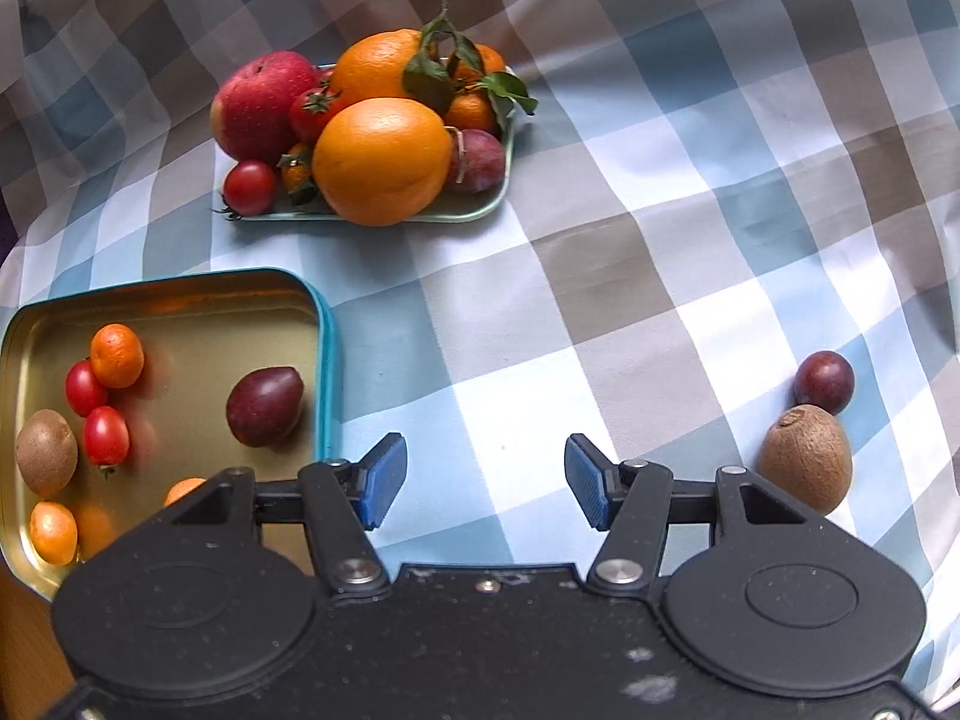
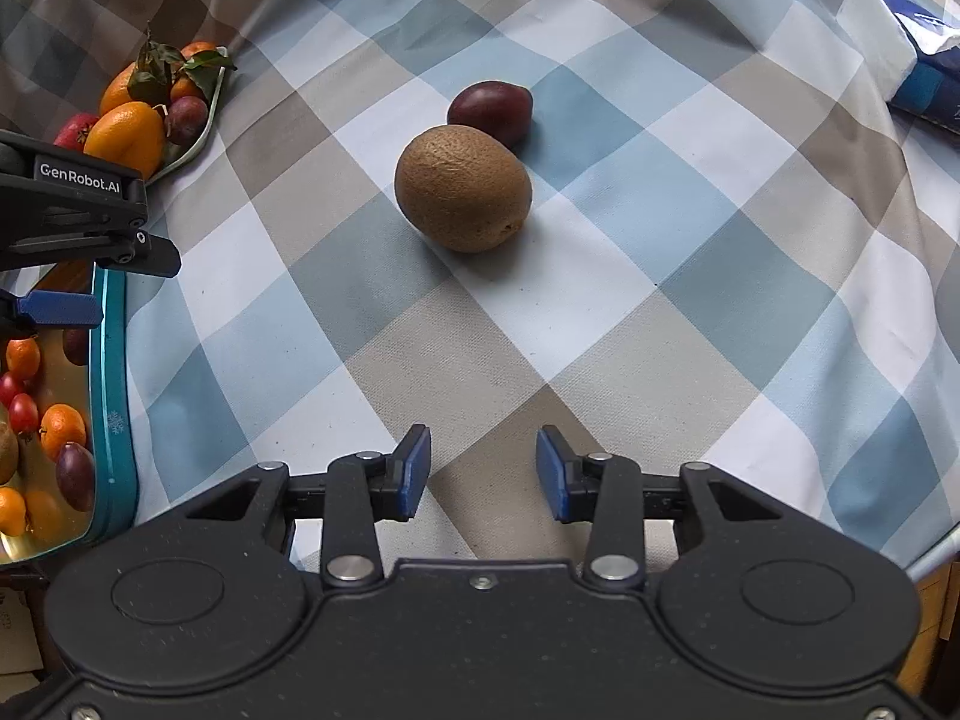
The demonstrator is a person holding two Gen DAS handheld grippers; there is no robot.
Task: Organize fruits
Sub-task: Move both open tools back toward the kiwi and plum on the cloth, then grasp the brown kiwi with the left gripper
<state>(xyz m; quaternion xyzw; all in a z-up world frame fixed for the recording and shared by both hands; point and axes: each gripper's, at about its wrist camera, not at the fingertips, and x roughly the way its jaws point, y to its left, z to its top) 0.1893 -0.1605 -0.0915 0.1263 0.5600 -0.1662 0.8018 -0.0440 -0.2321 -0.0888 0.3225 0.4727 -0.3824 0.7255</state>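
A brown kiwi [image 2: 463, 187] and a dark purple plum [image 2: 490, 109] lie touching on the checked cloth, straight ahead of my right gripper [image 2: 483, 471], which is open and empty. They also show at the right of the left wrist view, kiwi [image 1: 806, 457] and plum [image 1: 823, 381]. My left gripper [image 1: 485, 480] is open and empty beside a teal tin [image 1: 324, 360] holding a plum [image 1: 265, 405], a kiwi [image 1: 45, 451], cherry tomatoes and small oranges. A green plate [image 1: 480, 210] farther back carries oranges, an apple, tomatoes and a plum.
The left gripper's finger [image 2: 60, 309] shows at the left edge of the right wrist view, over the tin [image 2: 111, 420]. A white and blue package [image 2: 912, 66] lies at the far right. The cloth's edge falls at the lower right.
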